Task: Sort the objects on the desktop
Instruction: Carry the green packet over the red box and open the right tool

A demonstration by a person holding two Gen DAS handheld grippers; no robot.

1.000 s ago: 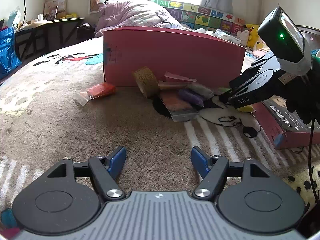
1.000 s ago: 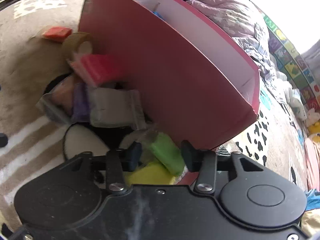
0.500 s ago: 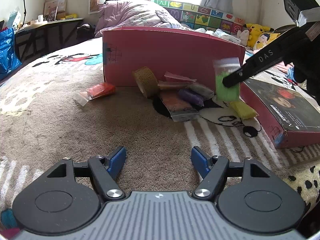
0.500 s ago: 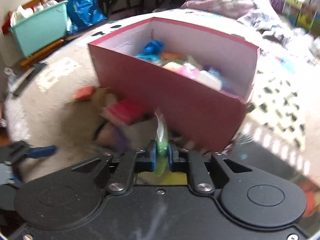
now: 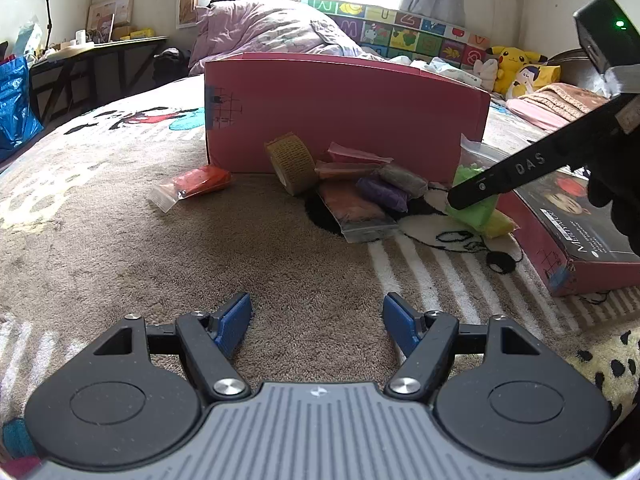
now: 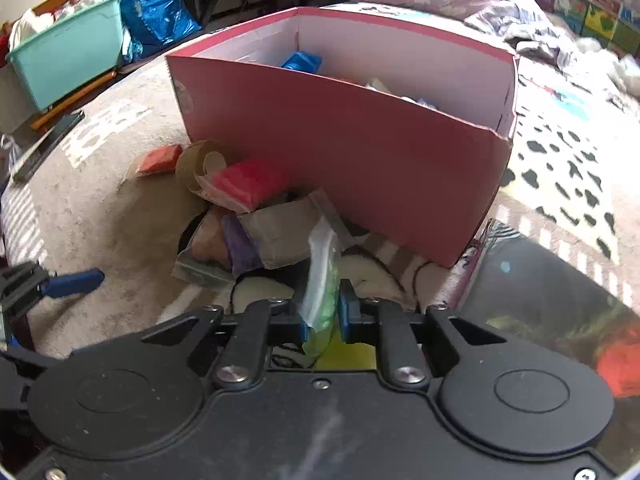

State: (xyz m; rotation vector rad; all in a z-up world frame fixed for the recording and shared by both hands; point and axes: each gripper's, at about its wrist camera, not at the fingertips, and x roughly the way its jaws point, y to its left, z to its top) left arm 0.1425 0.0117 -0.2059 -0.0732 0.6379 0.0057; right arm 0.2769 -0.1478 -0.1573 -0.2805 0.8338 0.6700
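A pink box (image 5: 344,116) stands on the carpet, with several items inside (image 6: 300,60). A pile of clay bags (image 5: 380,192) and a tan tape roll (image 5: 294,162) lie against its front. An orange bag (image 5: 196,182) lies apart to the left. My right gripper (image 6: 322,316) is shut on a green clay bag (image 6: 320,284), held low over a yellow bag (image 5: 498,224) beside the box's right corner; the green bag also shows in the left wrist view (image 5: 474,190). My left gripper (image 5: 316,324) is open and empty over bare carpet in front of the pile.
The pink box lid (image 5: 580,236) lies flat at the right. A teal bin (image 6: 64,60) and blue bag (image 6: 156,12) stand beyond the carpet's far edge. Bedding (image 5: 272,32) and plush toys (image 5: 516,64) lie behind the box.
My right gripper closed on the green bag, lifted it beside the box, then came lower again near the yellow bag. My left gripper has not moved.
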